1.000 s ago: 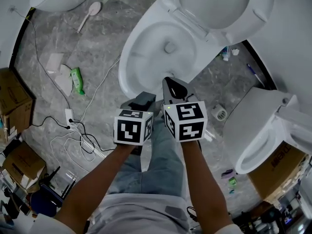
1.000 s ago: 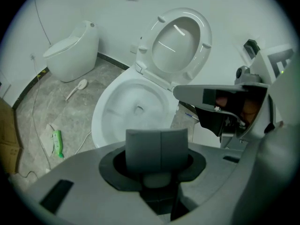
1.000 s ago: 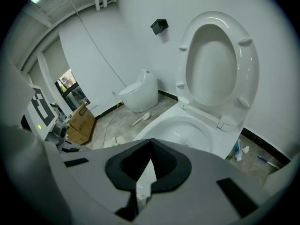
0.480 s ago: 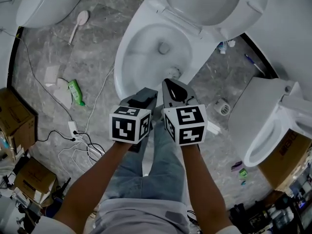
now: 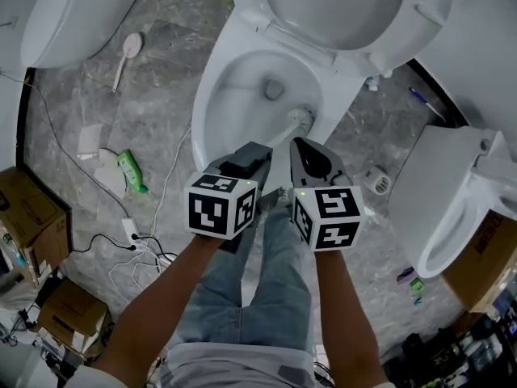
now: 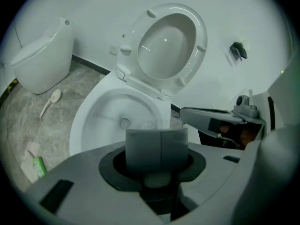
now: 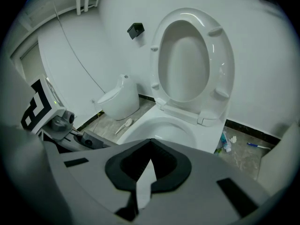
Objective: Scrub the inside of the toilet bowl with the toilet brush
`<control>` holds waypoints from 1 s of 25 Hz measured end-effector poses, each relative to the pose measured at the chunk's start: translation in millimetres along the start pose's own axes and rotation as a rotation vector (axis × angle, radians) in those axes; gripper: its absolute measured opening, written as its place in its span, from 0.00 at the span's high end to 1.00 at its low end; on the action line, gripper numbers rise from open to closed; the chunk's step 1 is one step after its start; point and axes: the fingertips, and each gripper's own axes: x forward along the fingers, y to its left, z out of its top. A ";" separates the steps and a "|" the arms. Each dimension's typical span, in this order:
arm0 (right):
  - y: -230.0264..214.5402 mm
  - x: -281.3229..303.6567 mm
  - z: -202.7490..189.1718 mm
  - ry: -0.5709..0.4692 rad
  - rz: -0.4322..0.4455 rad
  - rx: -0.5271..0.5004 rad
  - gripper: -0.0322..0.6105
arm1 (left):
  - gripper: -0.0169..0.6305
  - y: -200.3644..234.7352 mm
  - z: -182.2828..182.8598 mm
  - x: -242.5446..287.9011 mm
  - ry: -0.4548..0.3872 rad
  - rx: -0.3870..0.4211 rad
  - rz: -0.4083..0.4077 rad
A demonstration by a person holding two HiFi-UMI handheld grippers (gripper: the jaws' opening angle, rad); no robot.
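Observation:
The white toilet bowl (image 5: 222,107) stands open below me, its seat and lid (image 5: 339,6) raised. The toilet brush's bristled head (image 5: 300,119) rests on the bowl's inner right wall, near the drain (image 5: 273,89). Its pale handle slants back toward my two grippers over the near rim. My left gripper (image 5: 257,153) is shut, with the handle (image 6: 157,179) showing pale behind its grey pads (image 6: 145,146). My right gripper (image 5: 297,144) sits close beside it, shut on a white stretch of handle (image 7: 144,184). The brush head is mostly hidden in both gripper views.
A second toilet (image 5: 73,6) stands at the far left and a third (image 5: 452,192) at the right. On the floor lie a spare brush (image 5: 128,51), a green bottle (image 5: 131,172), white cables (image 5: 137,237), cardboard boxes (image 5: 28,208), a round drain cover (image 5: 376,182) and a pen (image 5: 420,99).
Both grippers have pushed forward and a little right. The brush head has gone from the near rim down onto the bowl's inner right wall.

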 end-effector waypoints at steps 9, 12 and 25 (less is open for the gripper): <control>-9.6 9.5 -1.4 0.003 -0.026 0.012 0.95 | 0.73 8.3 26.0 13.9 -0.023 -0.004 -0.021; -11.5 12.8 -1.1 0.006 -0.030 0.010 0.95 | 0.73 10.4 36.3 18.3 -0.038 -0.005 -0.022; -14.5 24.3 1.5 0.007 -0.035 0.028 0.95 | 0.73 23.5 69.3 25.0 -0.102 -0.010 -0.007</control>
